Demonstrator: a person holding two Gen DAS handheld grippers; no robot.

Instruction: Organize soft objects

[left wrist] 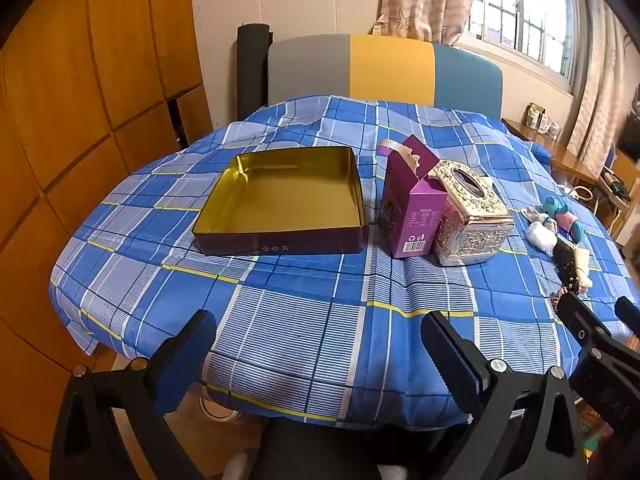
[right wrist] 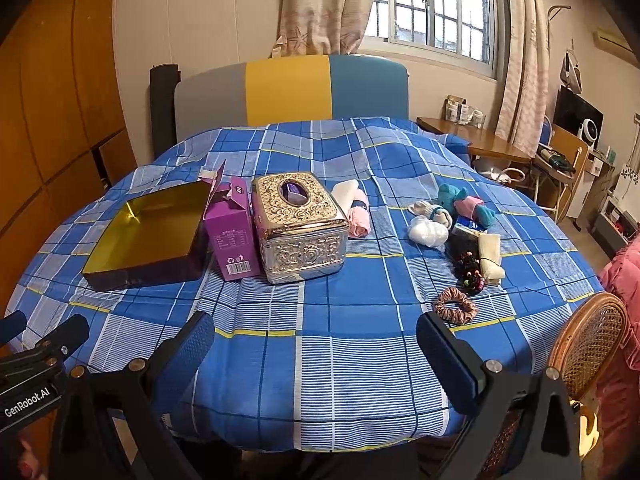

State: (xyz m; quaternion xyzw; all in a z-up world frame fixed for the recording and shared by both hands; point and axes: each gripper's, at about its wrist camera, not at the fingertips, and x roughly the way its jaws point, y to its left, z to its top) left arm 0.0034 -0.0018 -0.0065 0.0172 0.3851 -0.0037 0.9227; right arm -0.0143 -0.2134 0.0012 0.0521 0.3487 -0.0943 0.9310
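An empty gold-lined tin box (left wrist: 280, 200) (right wrist: 148, 232) lies on the left of the blue plaid cloth. Soft items lie in a loose group at the right: a teal plush toy (right wrist: 464, 204) (left wrist: 560, 210), a white bundle (right wrist: 428, 232) (left wrist: 541, 236), a cream sock (right wrist: 490, 258), black hair ties (right wrist: 470, 264) and a pink scrunchie (right wrist: 456, 305). A pink cloth (right wrist: 358, 218) lies behind the tissue box. My left gripper (left wrist: 320, 340) and right gripper (right wrist: 316, 340) both stand open over the near edge, holding nothing.
A purple carton (left wrist: 412, 208) (right wrist: 232, 232) and an ornate metal tissue box (left wrist: 472, 220) (right wrist: 300, 228) stand mid-table. A grey-yellow-blue chair back (right wrist: 288, 88) is behind the table, a rattan chair (right wrist: 588, 336) at the near right, and a wooden wardrobe at the left.
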